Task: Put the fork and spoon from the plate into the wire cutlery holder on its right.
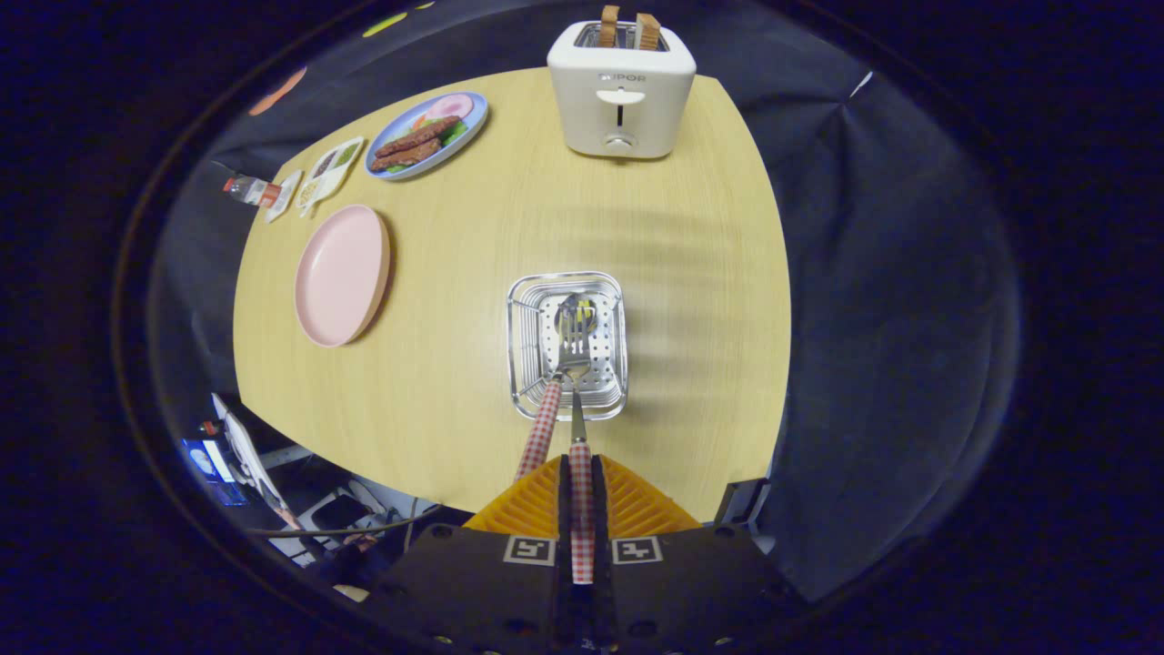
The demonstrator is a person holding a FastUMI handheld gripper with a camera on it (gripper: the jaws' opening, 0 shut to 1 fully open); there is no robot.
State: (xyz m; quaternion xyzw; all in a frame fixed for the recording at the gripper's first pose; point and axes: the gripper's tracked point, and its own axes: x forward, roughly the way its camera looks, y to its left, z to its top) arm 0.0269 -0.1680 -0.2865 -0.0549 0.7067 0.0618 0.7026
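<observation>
Gripper [581,509]: fingers pressed together on the fork's checked handle.
Fork [576,400]: tines down inside the wire cutlery holder [523,355], mid-table toward the near edge.
Spoon [546,423]: leaning in the holder beside the fork; its bowl apparently inside.
Pink plate [341,273]: bare, near the left edge.

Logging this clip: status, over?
Jaws shut on fork handle, tines inside wire holder. Spoon already leaning in it. Pink plate bare. Nothing blocking.
</observation>
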